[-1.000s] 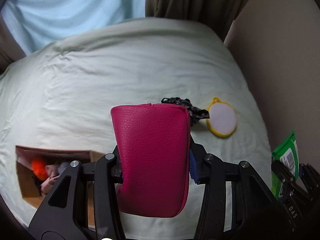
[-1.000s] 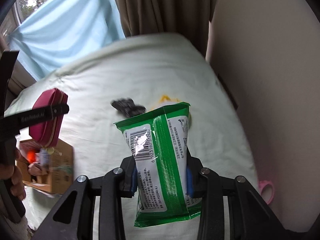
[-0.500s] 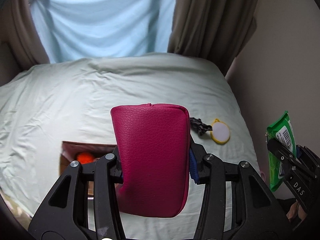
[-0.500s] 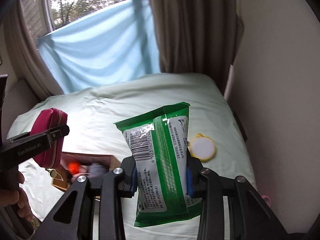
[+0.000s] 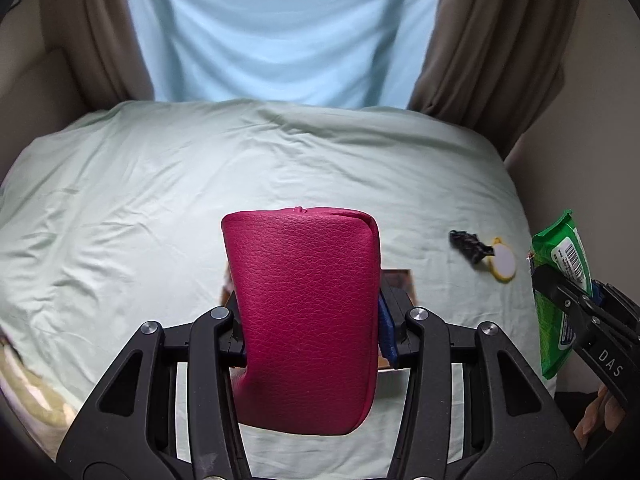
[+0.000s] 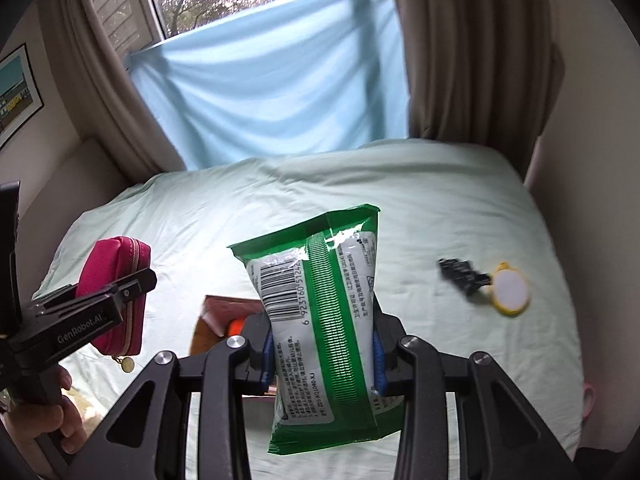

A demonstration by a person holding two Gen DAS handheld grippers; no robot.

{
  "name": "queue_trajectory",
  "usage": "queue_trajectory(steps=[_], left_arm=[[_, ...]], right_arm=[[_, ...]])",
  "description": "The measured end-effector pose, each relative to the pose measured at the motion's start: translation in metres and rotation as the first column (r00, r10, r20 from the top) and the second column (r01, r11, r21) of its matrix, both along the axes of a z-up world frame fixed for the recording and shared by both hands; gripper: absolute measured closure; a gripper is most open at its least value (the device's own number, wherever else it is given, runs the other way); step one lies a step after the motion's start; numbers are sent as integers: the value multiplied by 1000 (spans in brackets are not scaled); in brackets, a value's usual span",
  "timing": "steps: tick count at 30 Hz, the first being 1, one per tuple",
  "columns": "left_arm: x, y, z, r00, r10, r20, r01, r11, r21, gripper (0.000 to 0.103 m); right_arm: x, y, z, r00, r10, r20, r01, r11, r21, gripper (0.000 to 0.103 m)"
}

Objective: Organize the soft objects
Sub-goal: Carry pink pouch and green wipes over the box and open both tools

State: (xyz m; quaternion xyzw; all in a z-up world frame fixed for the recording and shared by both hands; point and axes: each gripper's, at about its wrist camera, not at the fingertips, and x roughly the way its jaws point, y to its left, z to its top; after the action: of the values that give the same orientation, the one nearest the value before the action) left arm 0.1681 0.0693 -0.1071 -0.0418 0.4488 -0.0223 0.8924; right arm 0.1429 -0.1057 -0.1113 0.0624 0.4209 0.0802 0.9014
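Observation:
My left gripper (image 5: 310,320) is shut on a magenta leather pouch (image 5: 304,300), held upright above the bed. In the right wrist view the same pouch (image 6: 108,256) shows its zipper and a round pull tag. My right gripper (image 6: 322,356) is shut on a green pack of wipes (image 6: 320,280), which also shows at the right edge of the left wrist view (image 5: 560,248). An open cardboard box (image 6: 218,312) lies on the bed below both grippers, with something orange (image 6: 237,326) inside. Only a sliver of the box (image 5: 400,280) shows behind the pouch.
A black scrunchie (image 6: 460,274) and a yellow-rimmed round pad (image 6: 510,290) lie on the pale green bed sheet (image 5: 160,200) at the right. Brown curtains (image 6: 472,60) and a blue cloth (image 6: 272,100) hang behind. A wall (image 5: 600,120) borders the bed's right side.
Both grippers have risen and pulled back, still holding the pouch and the wipes. The box has shifted from the lower left to under the grippers, and more of the bed and window shows.

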Motion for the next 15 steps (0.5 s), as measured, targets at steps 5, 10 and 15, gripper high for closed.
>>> queue_trajectory(steps=[5,10,15], left_arm=[[7,49,-20,999,17,-36,-17,1000,0,61],[23,75,-52,996,17,-90,-16,1000,5,61],[36,86,-87,991,12,-134,-12,1000,-5,61]], right_arm=[[18,38,-24,998,20,-63,-19,1000,12,69],[39,65,-58,988,38,-148,-35,999,19,69],[62,76,-98,968,53,-245,-44,998,44,69]])
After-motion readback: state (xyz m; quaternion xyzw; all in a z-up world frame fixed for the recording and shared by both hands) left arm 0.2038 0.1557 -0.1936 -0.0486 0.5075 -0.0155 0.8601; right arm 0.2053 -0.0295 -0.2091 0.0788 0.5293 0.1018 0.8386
